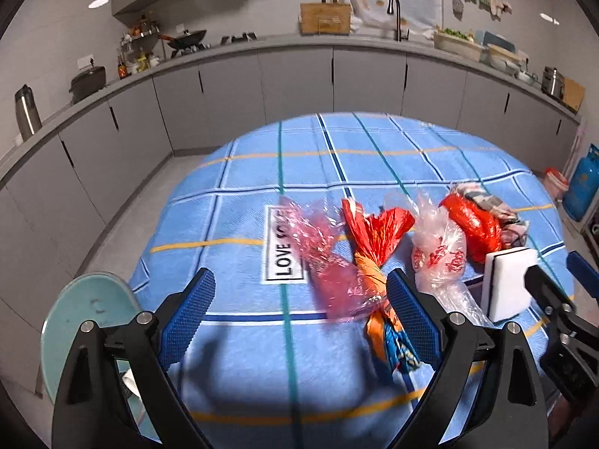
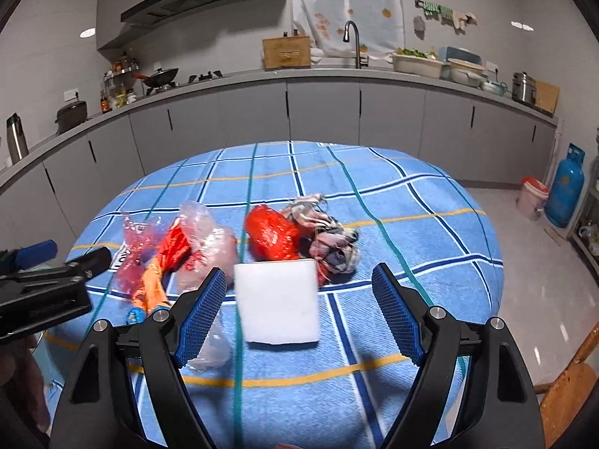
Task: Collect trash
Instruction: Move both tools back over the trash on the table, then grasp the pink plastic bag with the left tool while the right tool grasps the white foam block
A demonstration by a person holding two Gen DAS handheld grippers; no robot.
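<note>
Left wrist view: left gripper (image 1: 301, 308) spread wide, nothing between its blue fingers (image 1: 189, 318), hanging low above the blue checked tablecloth (image 1: 243, 336). Just ahead, a row of trash across the cloth: pink cellophane (image 1: 322, 258) lying over the "LOVE" label (image 1: 283, 249), then an orange-red bag (image 1: 370, 235) twisted into a neck, with a blue-and-orange wrapper (image 1: 393, 344) running down beside the right finger of this gripper. Further right, a clear bag with red print (image 1: 440, 258), a shiny red bag (image 1: 473, 224), and a crumpled cloth (image 1: 494, 202) touching it on the far side. White sponge block (image 1: 507, 282) at the right edge, near the other gripper's dark frame. Pale green round lid (image 1: 82, 318) down at lower left, off the table edge.

Right wrist view: right gripper (image 2: 299, 310) also spread wide, gripping nothing. White sponge block (image 2: 277, 301) flat on the cloth between the fingers, closer to the left one, touching neither as far as can be told. Red bag (image 2: 271, 235) just beyond it, crumpled cloth (image 2: 329, 235) against its right side. Clear bag (image 2: 206, 247), orange-red bag (image 2: 168, 258) and pink cellophane (image 2: 136, 250) bunched to the left, left gripper (image 2: 56, 262) poking in from that edge. Grey kitchen counter (image 2: 322, 75) along the back wall, blue gas cylinder (image 2: 565, 187) on the floor at right.
</note>
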